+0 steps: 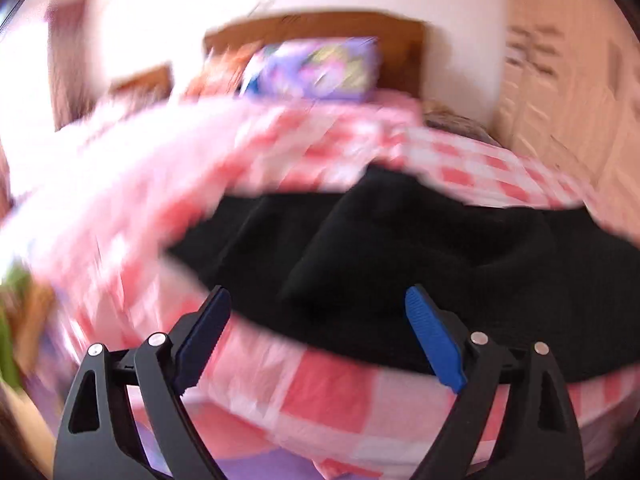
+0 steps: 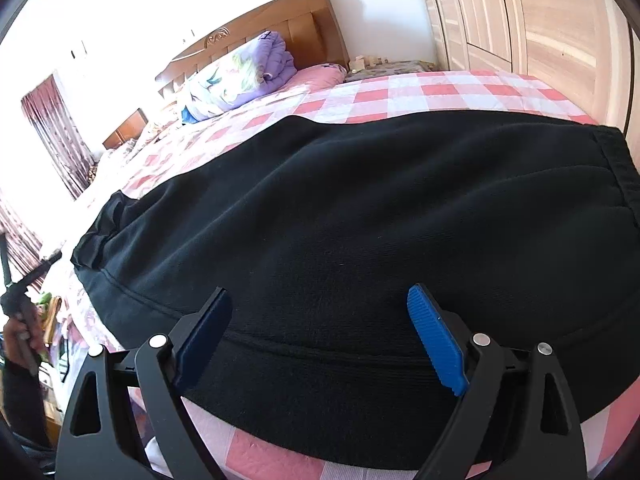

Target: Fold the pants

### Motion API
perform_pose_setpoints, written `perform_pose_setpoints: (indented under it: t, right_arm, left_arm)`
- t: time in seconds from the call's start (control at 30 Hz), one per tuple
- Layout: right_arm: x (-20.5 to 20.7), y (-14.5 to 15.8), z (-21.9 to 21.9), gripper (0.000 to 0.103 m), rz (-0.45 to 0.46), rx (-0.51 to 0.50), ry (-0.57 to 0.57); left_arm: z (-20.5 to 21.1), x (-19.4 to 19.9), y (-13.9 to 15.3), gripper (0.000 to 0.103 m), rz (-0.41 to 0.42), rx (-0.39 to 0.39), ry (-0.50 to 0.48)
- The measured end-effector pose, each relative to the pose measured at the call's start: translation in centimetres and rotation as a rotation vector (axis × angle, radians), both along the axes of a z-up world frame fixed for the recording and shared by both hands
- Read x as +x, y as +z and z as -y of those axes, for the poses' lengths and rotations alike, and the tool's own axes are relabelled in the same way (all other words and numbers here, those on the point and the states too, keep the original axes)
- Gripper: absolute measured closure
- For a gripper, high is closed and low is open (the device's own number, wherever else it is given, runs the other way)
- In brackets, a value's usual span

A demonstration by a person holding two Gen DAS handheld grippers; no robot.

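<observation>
Black pants (image 2: 340,208) lie folded lengthwise across a pink checked bedspread (image 2: 400,92), with the waistband (image 2: 616,176) at the right and the leg ends (image 2: 100,232) at the left. My right gripper (image 2: 318,292) hovers open over the near edge of the pants, nothing pressed between its blue pads. The left wrist view is motion-blurred. There my left gripper (image 1: 318,294) stands open above the near edge of the pants (image 1: 400,248), where a fold rises in the cloth. A person's hand (image 2: 22,328) shows at the far left of the right wrist view.
A rolled purple and floral quilt (image 2: 240,80) lies against the wooden headboard (image 2: 280,28) at the far end of the bed. A pale wardrobe (image 2: 540,20) stands close along the right side. Curtains (image 2: 56,136) and a bedside cabinet (image 2: 128,128) are at the left.
</observation>
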State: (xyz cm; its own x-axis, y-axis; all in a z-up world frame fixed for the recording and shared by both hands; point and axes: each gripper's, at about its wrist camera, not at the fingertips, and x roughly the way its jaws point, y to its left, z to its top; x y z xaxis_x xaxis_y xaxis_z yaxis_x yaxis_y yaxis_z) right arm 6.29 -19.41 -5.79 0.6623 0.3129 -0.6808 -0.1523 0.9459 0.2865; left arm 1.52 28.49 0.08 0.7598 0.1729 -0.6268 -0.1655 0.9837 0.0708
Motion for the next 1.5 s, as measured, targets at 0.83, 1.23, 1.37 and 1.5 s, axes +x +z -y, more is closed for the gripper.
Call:
perform_pose_setpoints:
  t: [0.83,1.23,1.37,1.5]
  right_arm:
    - [7.3,8.8,-15.4,0.019,0.231,-0.135,0.502]
    - [18.5,2.3,-31.3,0.043,0.042,-0.363,0.939]
    - [17.9,1.4,-31.5,0.070,0.020,-0.362,0.998]
    - [15.4,2.2,-31.0,0.092,0.155,-0.433,0.969]
  left_arm:
    - [-8.0,3.9,1.4,0.095,0.014,-0.255,0.094]
    - [-11.2,6.0,0.7,0.095,-0.053,-0.248,0.154]
    - [-11.2,6.0,1.0,0.096,-0.052,-0.158,0.147]
    - [-10.7,5.0,2.7,0.096,0.007,-0.095,0.155]
